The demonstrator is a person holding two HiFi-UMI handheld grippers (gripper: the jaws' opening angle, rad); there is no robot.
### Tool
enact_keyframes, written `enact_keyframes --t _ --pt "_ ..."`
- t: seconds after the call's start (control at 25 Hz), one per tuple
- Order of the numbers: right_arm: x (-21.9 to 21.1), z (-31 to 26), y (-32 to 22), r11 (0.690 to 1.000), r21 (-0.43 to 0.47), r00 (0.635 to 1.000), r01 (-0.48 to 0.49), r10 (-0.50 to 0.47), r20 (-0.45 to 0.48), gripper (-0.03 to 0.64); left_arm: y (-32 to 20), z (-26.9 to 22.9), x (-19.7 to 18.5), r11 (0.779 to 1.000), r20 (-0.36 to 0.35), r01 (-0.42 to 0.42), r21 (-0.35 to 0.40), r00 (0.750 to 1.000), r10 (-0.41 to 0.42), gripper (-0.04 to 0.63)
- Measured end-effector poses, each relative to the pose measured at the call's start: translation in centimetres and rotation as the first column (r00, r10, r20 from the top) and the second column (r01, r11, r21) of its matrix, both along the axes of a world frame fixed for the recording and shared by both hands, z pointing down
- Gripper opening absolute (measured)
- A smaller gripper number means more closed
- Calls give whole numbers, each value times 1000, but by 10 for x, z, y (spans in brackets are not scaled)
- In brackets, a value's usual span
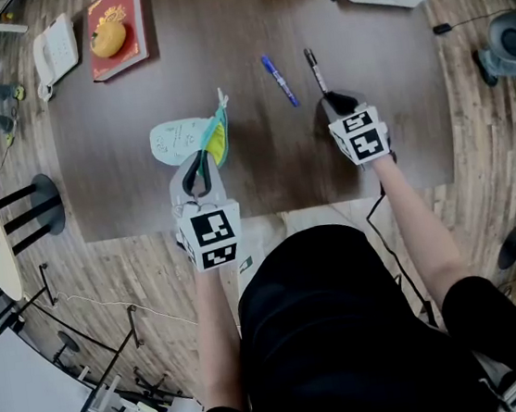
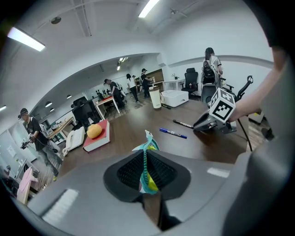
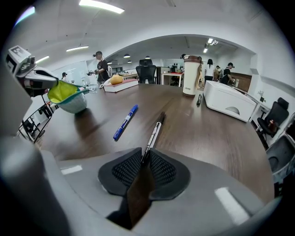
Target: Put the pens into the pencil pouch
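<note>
Right claw (image 3: 144,160), black pen (image 3: 154,132) between jaws

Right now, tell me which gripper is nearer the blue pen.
Right. In the head view the right gripper is just right of the blue pen, around the black pen's end. The left gripper is farther off to its lower left, clamped on the pouch.
</note>
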State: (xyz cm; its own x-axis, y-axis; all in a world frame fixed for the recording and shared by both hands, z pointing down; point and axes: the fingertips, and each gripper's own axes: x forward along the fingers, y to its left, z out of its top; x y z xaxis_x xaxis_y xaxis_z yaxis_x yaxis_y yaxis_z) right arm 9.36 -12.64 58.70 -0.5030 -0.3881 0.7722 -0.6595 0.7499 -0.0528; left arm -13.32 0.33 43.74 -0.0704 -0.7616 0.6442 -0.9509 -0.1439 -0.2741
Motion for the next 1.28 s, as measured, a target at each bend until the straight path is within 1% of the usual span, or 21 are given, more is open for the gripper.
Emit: enact_keyframes --t 0.16,0.32,0.48,0.6,0.68,0.8,1.28 --pt "0 1 -1 1000 -2 1000 -14 14 6 57 1 2 0 1000 -7 0 -1 1000 0 17" --pt "2 1 -5 999 22 999 -32 32 8 46 2 2 0 1000 -7 0 3 1000 0 17" --pt "2 1 -3 999 -2 999 -38 38 9 43 3 0 -1 1000 -9 2 6 1000 -2 17" --pt "6 -1 -3 999 8 999 -43 43 3 43 4 -2 -2 1000 -9 5 8 1000 -5 17" --pt "6 -3 -1 999 0 999 -43 43 5 43 4 -3 -5 1000 -20 15 13 1000 -15 17" --pt "7 -7 1 999 -4 999 -46 46 13 43 4 -4 -9 999 -59 48 25 997 -46 17" --pt "3 -49 13 1000 25 998 1 -2 56 43 2 -6 -7 997 -74 57 47 996 -54 17"
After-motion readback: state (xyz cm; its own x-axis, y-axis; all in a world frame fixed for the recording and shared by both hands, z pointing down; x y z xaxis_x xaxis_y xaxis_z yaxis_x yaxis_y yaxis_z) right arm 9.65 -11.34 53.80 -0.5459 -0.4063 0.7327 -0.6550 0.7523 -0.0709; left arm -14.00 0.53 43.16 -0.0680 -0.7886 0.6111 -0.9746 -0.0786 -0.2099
